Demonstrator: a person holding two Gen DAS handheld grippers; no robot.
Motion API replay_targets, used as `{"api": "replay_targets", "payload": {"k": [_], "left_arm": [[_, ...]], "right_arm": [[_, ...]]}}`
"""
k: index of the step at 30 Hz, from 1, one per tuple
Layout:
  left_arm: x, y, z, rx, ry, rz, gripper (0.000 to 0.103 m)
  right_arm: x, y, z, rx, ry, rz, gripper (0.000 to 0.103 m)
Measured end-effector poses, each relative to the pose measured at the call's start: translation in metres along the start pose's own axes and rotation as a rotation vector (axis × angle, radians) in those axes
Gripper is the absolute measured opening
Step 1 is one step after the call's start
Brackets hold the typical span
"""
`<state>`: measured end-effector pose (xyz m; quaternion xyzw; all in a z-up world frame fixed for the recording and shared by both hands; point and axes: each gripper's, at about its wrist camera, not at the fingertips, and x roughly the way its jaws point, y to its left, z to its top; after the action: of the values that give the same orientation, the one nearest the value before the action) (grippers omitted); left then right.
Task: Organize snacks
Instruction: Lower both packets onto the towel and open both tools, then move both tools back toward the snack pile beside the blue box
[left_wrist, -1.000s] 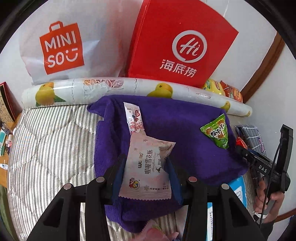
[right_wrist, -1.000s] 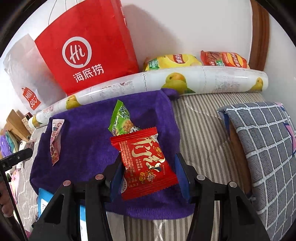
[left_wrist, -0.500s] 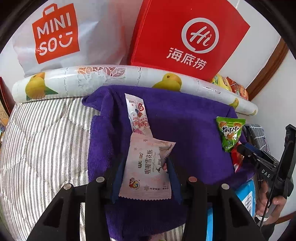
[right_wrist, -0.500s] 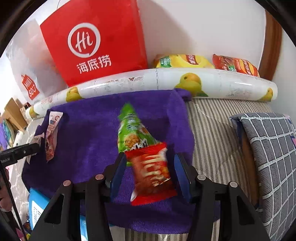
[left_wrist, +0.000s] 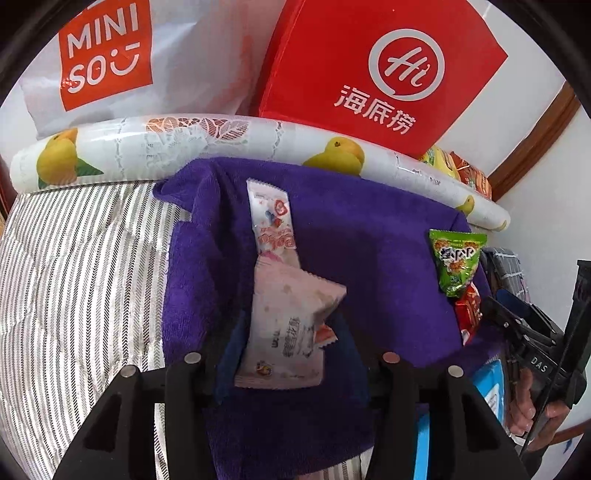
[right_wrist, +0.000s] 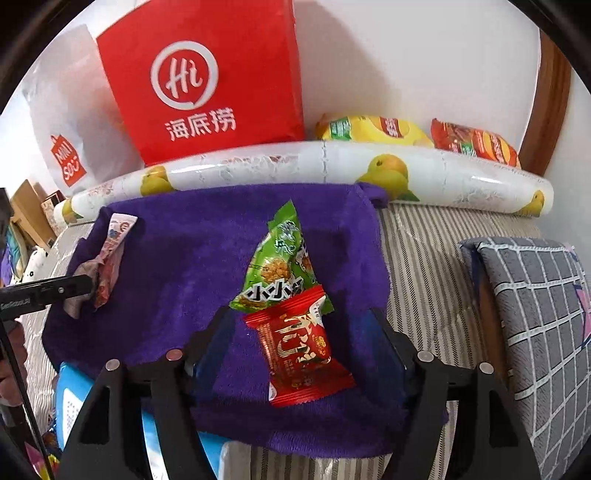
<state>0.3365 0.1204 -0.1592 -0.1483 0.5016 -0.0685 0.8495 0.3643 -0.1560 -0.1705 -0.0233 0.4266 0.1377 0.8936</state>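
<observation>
A purple towel (left_wrist: 369, 251) (right_wrist: 192, 251) lies on the striped bed. My left gripper (left_wrist: 291, 343) is open; a pale pink snack packet (left_wrist: 288, 325) lies on the towel between its fingers, overlapping a long pink-white packet (left_wrist: 271, 221). My right gripper (right_wrist: 303, 343) is open; a red snack packet (right_wrist: 299, 350) lies on the towel between its fingers, its top touching a green packet (right_wrist: 280, 266). The green packet (left_wrist: 456, 258) and red packet (left_wrist: 469, 314) also show in the left wrist view, and the pink packets (right_wrist: 107, 266) in the right wrist view.
A fruit-print roll (left_wrist: 221, 140) (right_wrist: 332, 170) lies along the towel's far edge. Behind it stand a red bag (left_wrist: 380, 70) (right_wrist: 207, 77) and a white Miniso bag (left_wrist: 110, 59). Yellow and red chip bags (right_wrist: 373, 129) lie by the wall. A grey checked pillow (right_wrist: 535, 332) is right. A blue item (right_wrist: 74, 402) sits under the towel's near edge.
Both grippers moved forward and down to the towel and opened. The pale pink packet and the red packet, held before, now lie loose on the towel.
</observation>
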Motion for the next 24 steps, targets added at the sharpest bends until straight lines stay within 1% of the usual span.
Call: {"api": "replay_targets", "payload": {"k": [2,3,5,10,14,16,20,21,24], "left_arm": [[-0.005,-0.003,-0.001,0.014,-0.007,0.007,0.06],[-0.009,-0.002,-0.002,0.02,-0.013,0.012,0.06],[-0.017,-0.004,-0.005,0.03,-0.028,0.023,0.06],[-0.042,-0.004,-0.014,0.041,-0.055,0.016,0.061],[-0.063,-0.006,-0.027,0.055,-0.084,0.029,0.062],[-0.073,-0.007,-0.034,0.058,-0.095,0.03,0.062],[-0.096,-0.012,-0.049,0.071,-0.128,0.037,0.062],[-0.1,-0.013,-0.052,0.072,-0.136,0.04,0.062],[-0.115,-0.019,-0.063,0.085,-0.164,0.066,0.062]], "right_arm": [[-0.007,0.002,0.0,-0.001,-0.007,-0.006,0.077],[-0.011,0.003,-0.001,0.001,-0.009,-0.01,0.077],[-0.018,0.005,-0.001,0.012,-0.012,-0.014,0.077],[-0.042,0.01,-0.009,0.06,-0.04,0.013,0.077],[-0.065,0.019,-0.019,0.061,-0.068,-0.034,0.077],[-0.075,0.023,-0.023,0.065,-0.078,-0.044,0.077],[-0.095,0.029,-0.032,0.07,-0.064,-0.021,0.077],[-0.1,0.031,-0.034,0.069,-0.07,-0.029,0.078],[-0.12,0.038,-0.044,0.042,-0.113,-0.068,0.092]]}}
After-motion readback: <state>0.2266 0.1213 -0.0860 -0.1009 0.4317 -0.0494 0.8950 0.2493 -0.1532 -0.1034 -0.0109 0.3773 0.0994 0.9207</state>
